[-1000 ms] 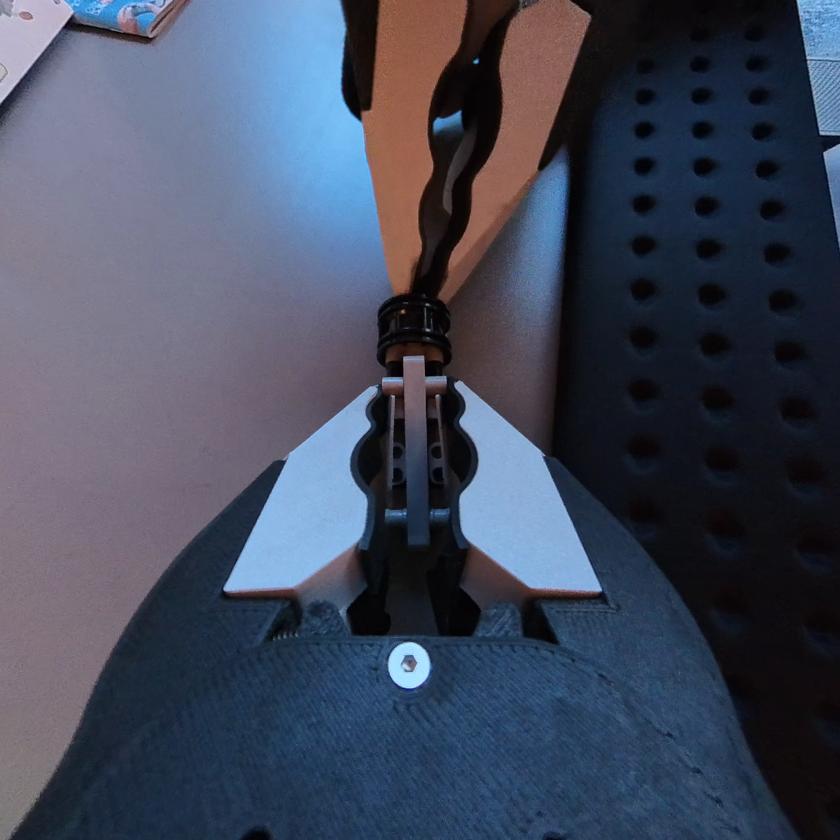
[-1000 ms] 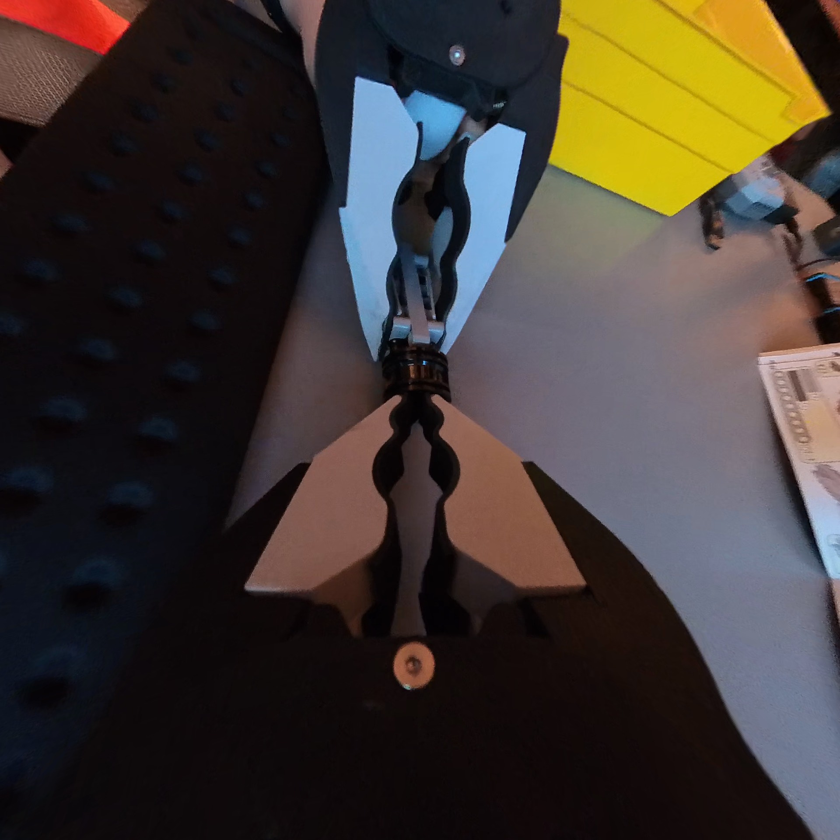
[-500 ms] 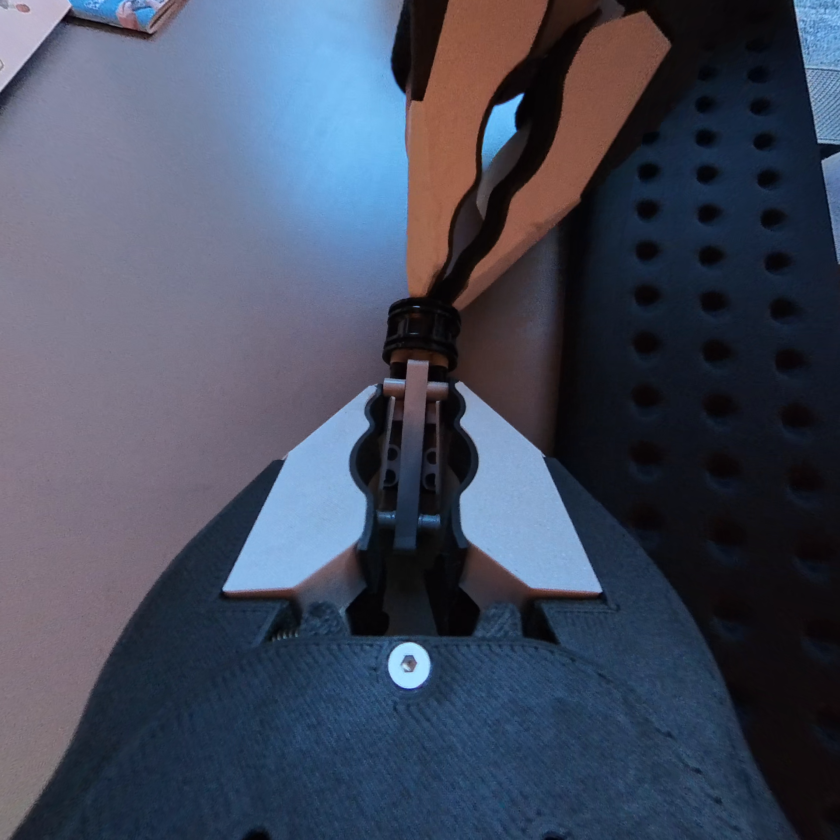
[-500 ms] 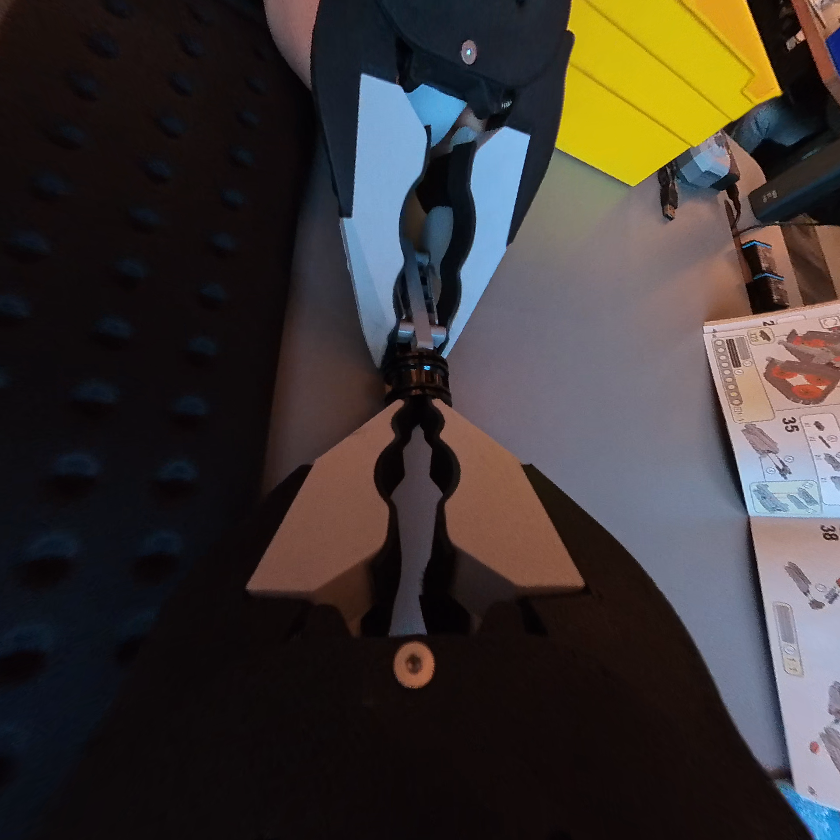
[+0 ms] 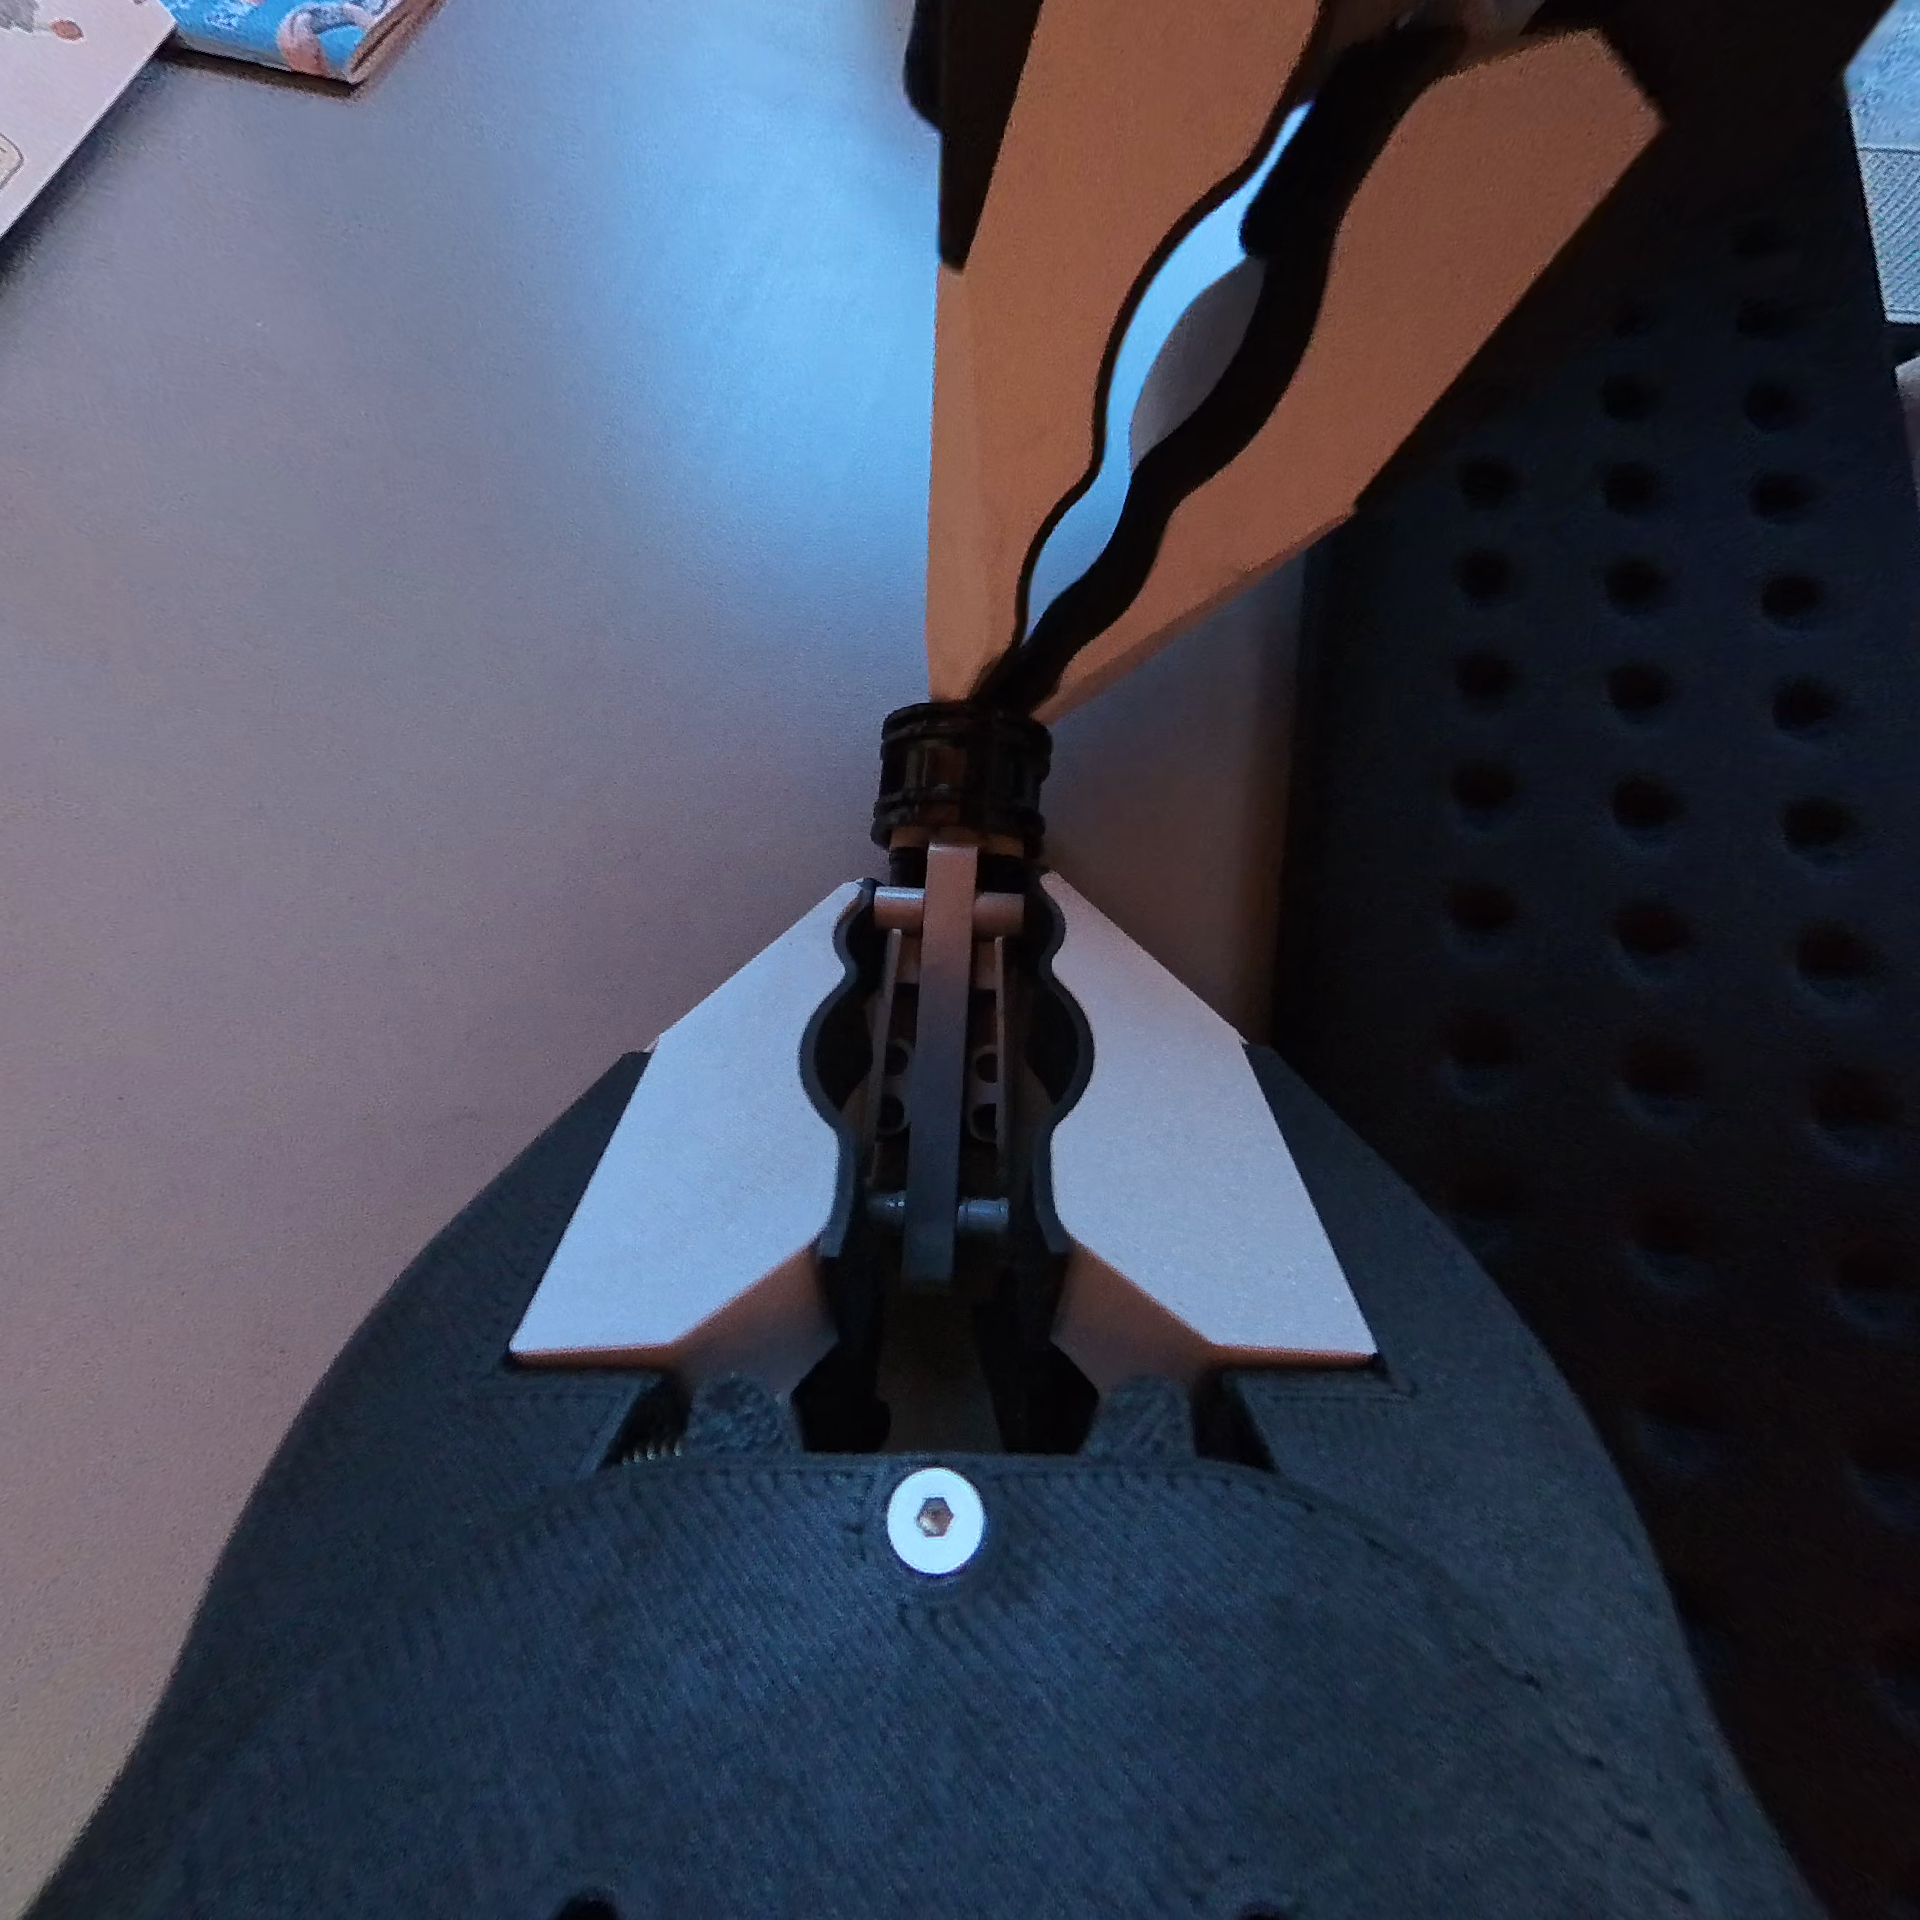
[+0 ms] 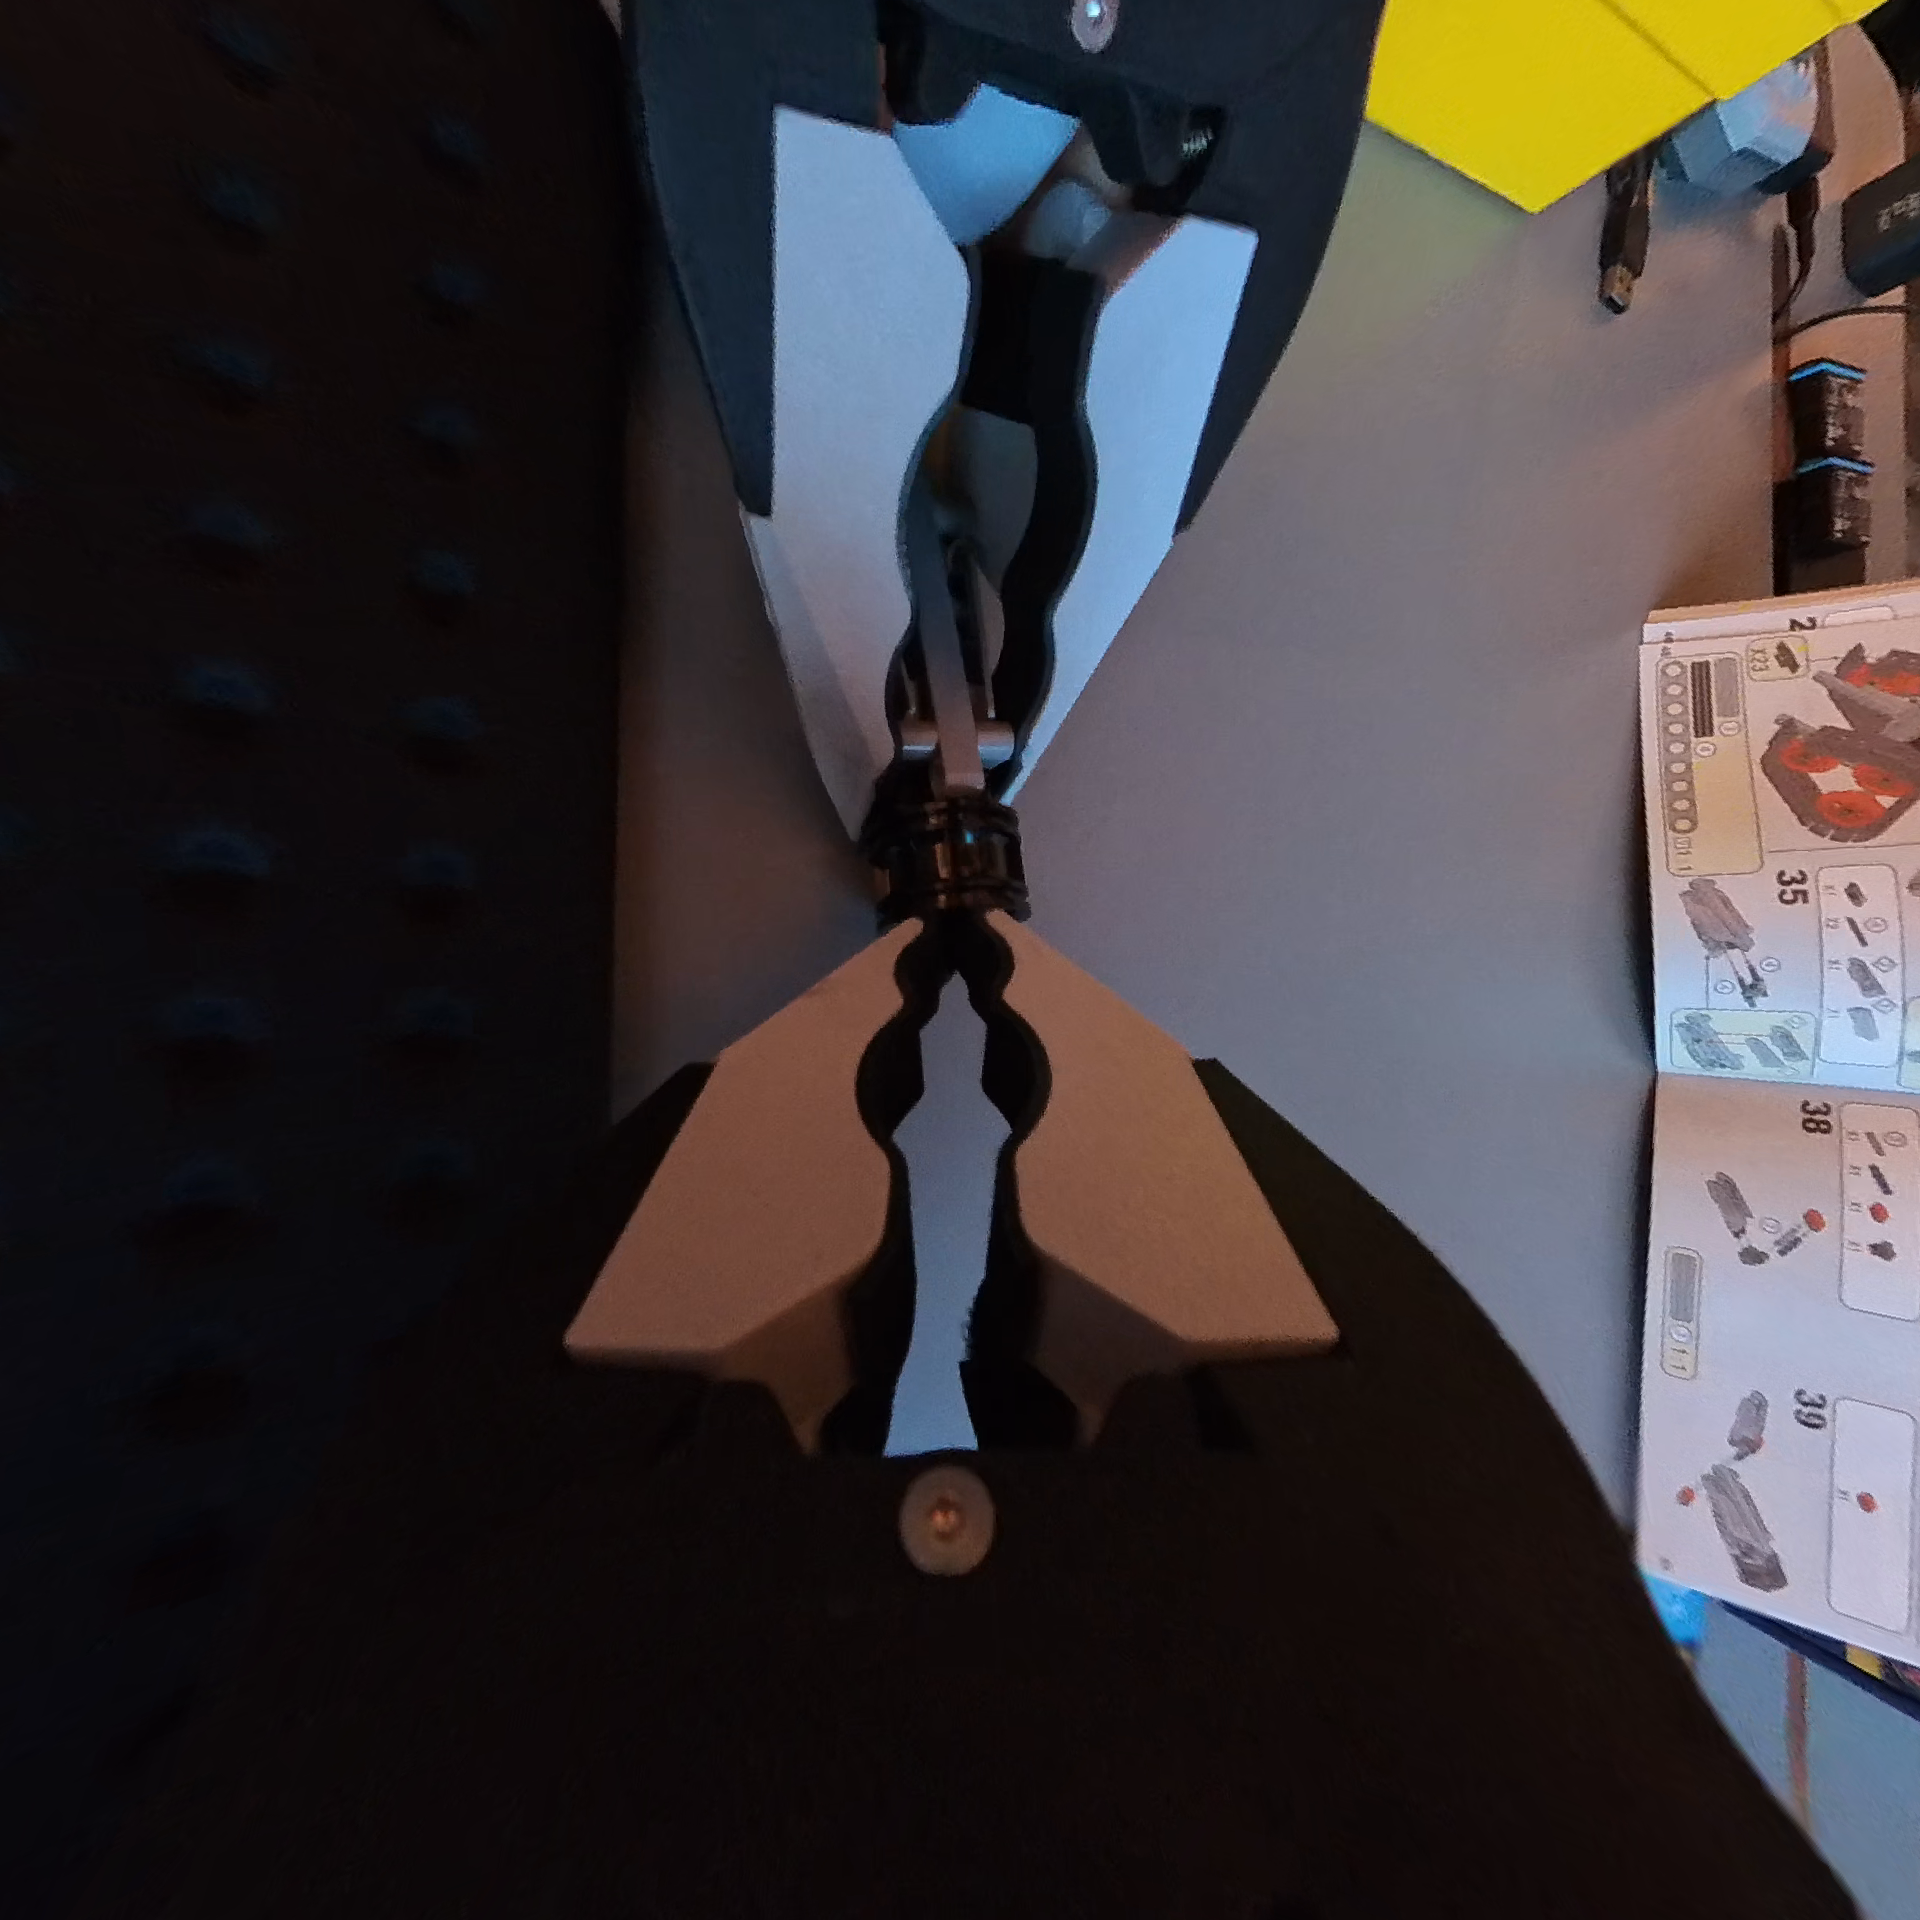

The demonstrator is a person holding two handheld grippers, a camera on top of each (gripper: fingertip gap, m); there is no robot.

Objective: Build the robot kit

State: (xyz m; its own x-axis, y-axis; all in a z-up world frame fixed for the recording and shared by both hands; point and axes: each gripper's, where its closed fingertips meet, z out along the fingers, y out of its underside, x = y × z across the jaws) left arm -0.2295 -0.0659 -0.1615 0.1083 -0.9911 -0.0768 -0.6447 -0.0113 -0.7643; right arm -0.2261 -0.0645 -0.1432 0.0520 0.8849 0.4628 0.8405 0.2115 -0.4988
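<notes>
Left tongs [image 5: 940,935] pinch your grey beam [image 5: 940,1081]; right tongs [image 6: 951,935], tip to tip along its axis, pinch the black wheel [image 6: 951,857].

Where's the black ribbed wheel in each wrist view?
Left wrist view: black ribbed wheel sits just above centre, at the far end of the grey beam piece that the left gripper clamps.
Right wrist view: just above centre, pinched at the tips of the right gripper.
Shared landmark: the black perforated panel.
</notes>
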